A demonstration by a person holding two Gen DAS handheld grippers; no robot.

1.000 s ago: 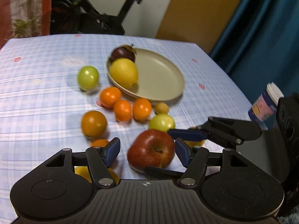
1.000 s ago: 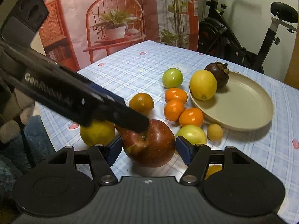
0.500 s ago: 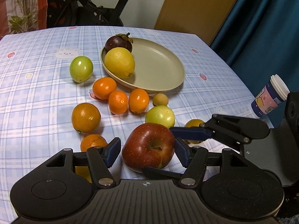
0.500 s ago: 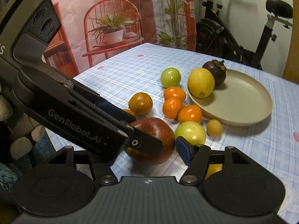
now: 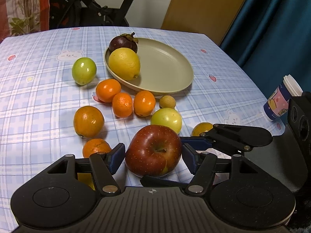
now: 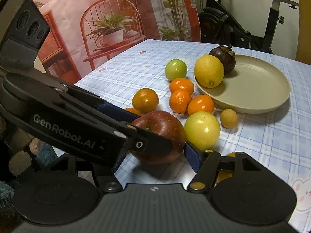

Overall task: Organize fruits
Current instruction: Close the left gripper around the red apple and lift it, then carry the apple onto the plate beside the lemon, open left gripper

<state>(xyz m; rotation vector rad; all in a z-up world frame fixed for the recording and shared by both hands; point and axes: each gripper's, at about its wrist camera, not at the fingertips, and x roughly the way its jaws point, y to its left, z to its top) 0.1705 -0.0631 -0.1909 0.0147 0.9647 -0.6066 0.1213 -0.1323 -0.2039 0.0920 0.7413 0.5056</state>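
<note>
Checked tablecloth [image 5: 38, 101], red apple [image 5: 153, 150] between both claws' open pads.

left gripper [image 6: 155, 134] | now crosses over red apple [image 6: 175, 128] (right-wrist view) | lemon hidden

Black left gripper [image 5: 153, 156] and right gripper [image 6: 155, 154], blue-padded jaws, silver pivot screws, white "GenRobot.AI" lettering.

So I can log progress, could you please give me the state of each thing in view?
Red apple, off the plate, straddled by both grippers.
Left gripper, jaws around the apple; contact unclear.
Right gripper, jaws around the apple; contact unclear.
Plate, upright, holding lemon and mangosteen only.
Paper cup, upright, lid on.
Small oranges, loose on the tablecloth.
</note>
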